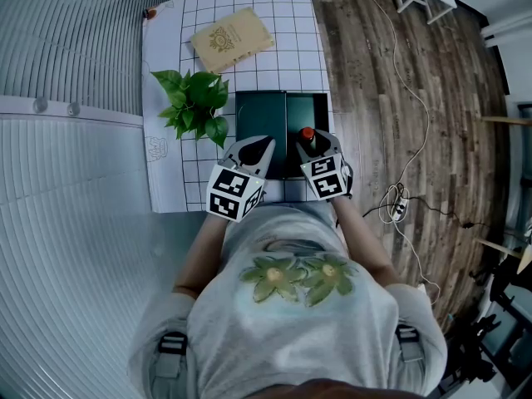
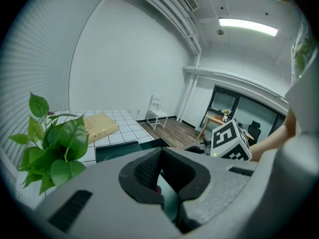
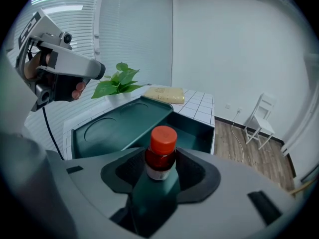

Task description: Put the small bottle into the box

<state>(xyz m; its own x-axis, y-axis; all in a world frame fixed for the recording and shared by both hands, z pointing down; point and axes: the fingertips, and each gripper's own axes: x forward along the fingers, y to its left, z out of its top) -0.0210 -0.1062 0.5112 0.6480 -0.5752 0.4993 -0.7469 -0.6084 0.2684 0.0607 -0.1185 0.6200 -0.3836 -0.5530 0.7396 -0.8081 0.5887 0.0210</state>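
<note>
Now, mid-carry: small bottle [image 3: 161, 153] pinched upright by right hand-held gripper [image 3: 160, 172], just above box [image 3: 197, 126] at desk's [image 1: 174, 181] near edge. Left hand-held gripper [image 2: 158, 169] squeezed together, holding nothing. Next: lower gently inside box, then let go.

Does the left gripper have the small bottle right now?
No, the small bottle with its red cap sits clamped between the jaws of the right gripper.

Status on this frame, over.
Left gripper shut, empty. Right gripper shut on small red-capped bottle, over open dark green box. Nothing blocking it.
</note>
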